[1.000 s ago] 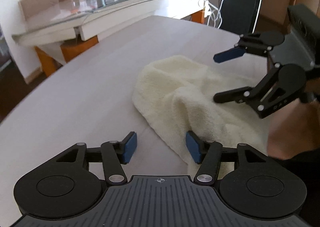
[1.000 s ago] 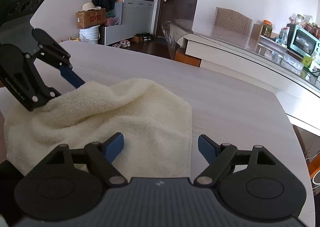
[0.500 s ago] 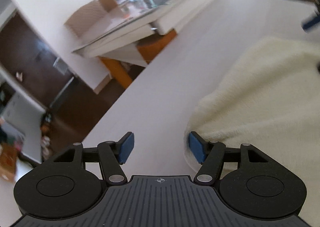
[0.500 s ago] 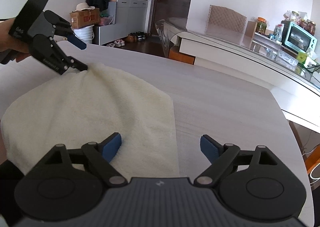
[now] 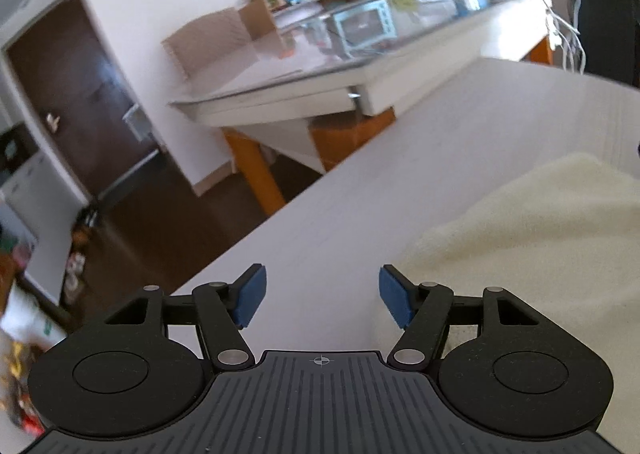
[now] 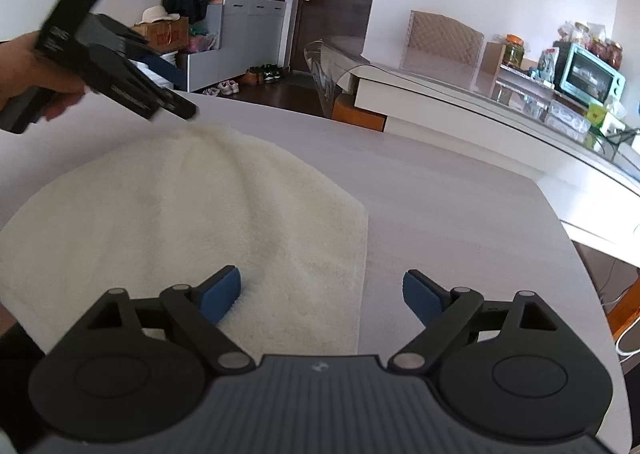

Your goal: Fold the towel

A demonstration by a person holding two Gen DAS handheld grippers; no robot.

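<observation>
Right gripper (image 6: 322, 292) nearest, fingers spread wide and empty, low over the near right corner of the towel (image 6: 168, 221); its left pad (image 6: 222, 292) sits over the cloth, right pad over bare bench (image 6: 460, 209). Towel lies flat on the bench, cream, spread out, mild ridge down the middle, no fold visible. Left gripper (image 5: 320, 296), fingers apart and holding nothing, hovers just beside the towel's edge (image 5: 520, 238), pointing off toward the bench edge and floor. From the right wrist view it hangs above the far left corner, tilted down, person's hand (image 6: 36, 73) gripping the handle, blurred. Step looks like: towel laid flat, fold not yet begun. Next move likely needs each gripper to pinch a corner, then carry them across. Far back: counter with a toaster oven (image 6: 588, 73).
</observation>
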